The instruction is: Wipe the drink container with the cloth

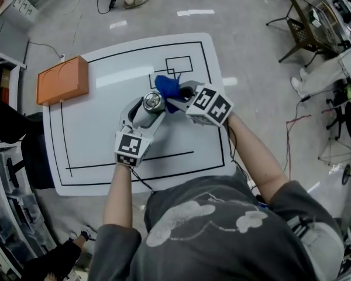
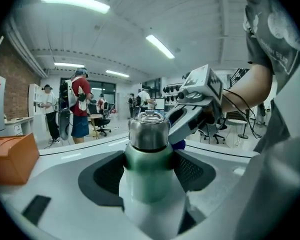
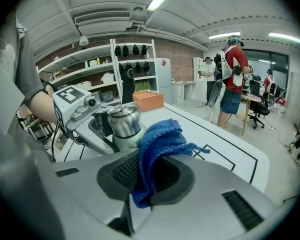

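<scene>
Risks first. The bottle is smooth and sits lengthwise in the left gripper, cap pointing away from it and held above the table. A hard sideways rub can twist it or slide it out of the pads. The right gripper pinches the cloth by a fold only, so dragging it across the metal can tug the cloth free. The two grippers are very close, so hard jaw tips can knock the cap, or the grippers can bump each other. Only a small bunch of cloth sticks out, so the wipe can miss most of the body.

Layout: left jaws are clamped wide on the bottle's green body, a pad on each side, with the steel cap beyond the tips. Right jaws are closed on the blue cloth, which spills out past the tips. The cloth is right at the bottle's cap and shoulder, on the side away from the left gripper. Touching or just beside, can't tell for sure.
</scene>
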